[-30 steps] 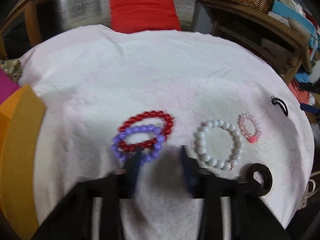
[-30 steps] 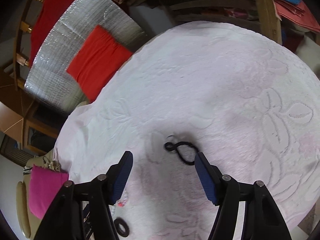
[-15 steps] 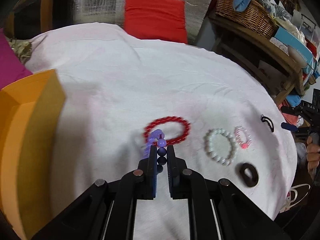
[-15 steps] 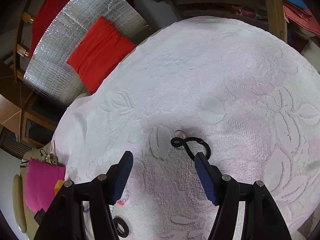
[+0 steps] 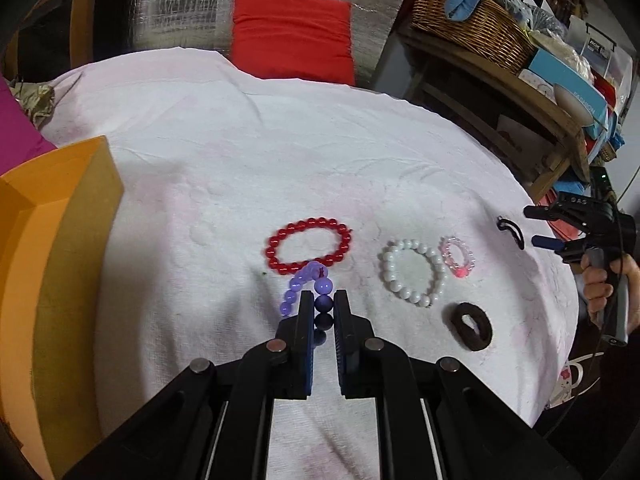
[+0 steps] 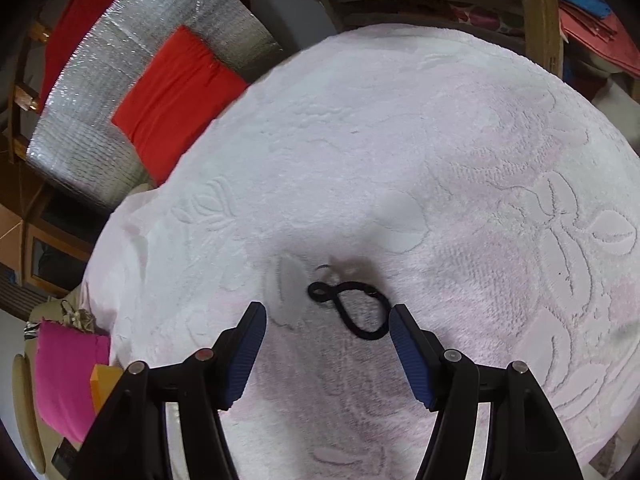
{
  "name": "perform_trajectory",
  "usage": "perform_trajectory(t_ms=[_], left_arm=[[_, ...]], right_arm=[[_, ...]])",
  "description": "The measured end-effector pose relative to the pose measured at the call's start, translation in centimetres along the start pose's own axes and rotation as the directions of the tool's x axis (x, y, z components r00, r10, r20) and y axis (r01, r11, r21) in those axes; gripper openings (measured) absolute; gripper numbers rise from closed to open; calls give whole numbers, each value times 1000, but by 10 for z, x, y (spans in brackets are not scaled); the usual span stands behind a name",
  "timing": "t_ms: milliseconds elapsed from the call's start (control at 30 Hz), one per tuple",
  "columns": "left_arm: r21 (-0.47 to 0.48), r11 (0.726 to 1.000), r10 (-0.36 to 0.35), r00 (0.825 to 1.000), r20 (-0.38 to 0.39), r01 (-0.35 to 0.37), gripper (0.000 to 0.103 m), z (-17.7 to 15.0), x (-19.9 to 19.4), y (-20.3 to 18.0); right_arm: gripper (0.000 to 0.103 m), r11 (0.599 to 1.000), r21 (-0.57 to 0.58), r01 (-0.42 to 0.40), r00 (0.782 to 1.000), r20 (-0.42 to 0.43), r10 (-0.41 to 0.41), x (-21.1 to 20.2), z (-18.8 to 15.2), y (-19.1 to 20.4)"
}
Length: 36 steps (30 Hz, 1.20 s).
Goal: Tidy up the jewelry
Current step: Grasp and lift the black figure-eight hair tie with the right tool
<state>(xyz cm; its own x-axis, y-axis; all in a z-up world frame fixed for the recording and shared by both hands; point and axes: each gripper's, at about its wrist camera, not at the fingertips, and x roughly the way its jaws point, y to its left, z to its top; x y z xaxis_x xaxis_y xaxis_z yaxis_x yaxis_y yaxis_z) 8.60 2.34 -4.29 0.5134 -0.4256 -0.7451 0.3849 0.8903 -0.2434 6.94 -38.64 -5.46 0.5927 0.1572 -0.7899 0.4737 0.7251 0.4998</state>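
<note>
My left gripper [image 5: 323, 300] is shut on a purple bead bracelet [image 5: 304, 286] and holds it lifted above the white cloth [image 5: 240, 168], the loop hanging from the fingertips. A red bead bracelet [image 5: 308, 245] lies just beyond it. To the right lie a white bead bracelet [image 5: 414, 272], a small pink bead bracelet [image 5: 458, 258], a black hair tie [image 5: 472, 326] and a thin black cord loop [image 5: 510, 232]. My right gripper [image 6: 327, 322] is open low over the black cord loop [image 6: 352, 308], which lies between its fingertips. The right gripper [image 5: 560, 236] also shows in the left wrist view.
An orange box [image 5: 48, 264] stands at the left edge of the cloth [image 6: 440, 160]. A pink cloth [image 6: 68, 376] lies beyond it. A red cushion [image 5: 292, 44] leans on a silver panel at the back. A wooden shelf with a wicker basket [image 5: 472, 20] stands at the right.
My left gripper closed on the purple bracelet and lifted it off the red one, backing away. My right gripper came lower and closer over the black cord loop.
</note>
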Motion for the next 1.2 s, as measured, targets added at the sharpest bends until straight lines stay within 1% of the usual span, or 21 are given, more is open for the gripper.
perform_trajectory(t_ms=[167, 300, 367, 433, 500, 533, 567, 633, 700, 733, 833, 967, 1100, 1200], left_arm=[[14, 1000, 0, 1000, -17, 0, 9, -1, 6, -10], [39, 999, 23, 999, -28, -22, 9, -4, 11, -17], [42, 999, 32, 999, -40, -30, 9, -5, 14, -18], [46, 998, 43, 998, -49, -41, 9, -6, 16, -17], [43, 998, 43, 998, -52, -41, 9, -6, 17, -17], [44, 998, 45, 998, -52, -43, 9, -6, 16, -17], [45, 998, 48, 998, -51, -46, 9, -6, 16, -17], [50, 997, 55, 997, -49, -53, 9, -6, 15, -18], [55, 997, 65, 997, -49, -62, 9, -6, 14, -18], [56, 996, 71, 996, -49, -68, 9, -6, 15, -19], [63, 994, 88, 995, -42, -85, 9, -5, 13, -20], [66, 993, 101, 994, -32, -99, 9, -5, 10, -19], [75, 991, 114, 993, -24, -112, 9, -6, 7, -19], [80, 989, 125, 992, -22, -123, 9, -7, 5, -18]], right_arm=[[68, 999, -34, 26, 1000, -9, -27, 8, 0, 5], [68, 993, -76, 94, 995, -13, -95, 20, 0, 10], [68, 991, -78, 110, 994, -16, -111, 24, 0, 9], [60, 989, -84, 124, 992, -9, -125, 25, 1, 9], [39, 983, -104, 152, 988, -6, -154, 26, 0, 10], [35, 980, -112, 163, 986, -8, -165, 27, -1, 11], [28, 977, -120, 175, 984, -6, -177, 28, -1, 11], [21, 974, -129, 188, 982, 3, -189, 28, -1, 12], [11, 976, -123, 178, 984, 2, -179, 27, -2, 12], [8, 977, -123, 174, 984, -1, -176, 27, -3, 12], [8, 983, -125, 136, 990, -10, -138, 24, -8, 16], [8, 992, -122, 24, 999, -21, -27, 17, -14, 27], [8, 990, -124, -73, 997, -50, 67, 16, -22, 40], [8, 984, -117, -135, 988, -89, 125, 21, -28, 47]])
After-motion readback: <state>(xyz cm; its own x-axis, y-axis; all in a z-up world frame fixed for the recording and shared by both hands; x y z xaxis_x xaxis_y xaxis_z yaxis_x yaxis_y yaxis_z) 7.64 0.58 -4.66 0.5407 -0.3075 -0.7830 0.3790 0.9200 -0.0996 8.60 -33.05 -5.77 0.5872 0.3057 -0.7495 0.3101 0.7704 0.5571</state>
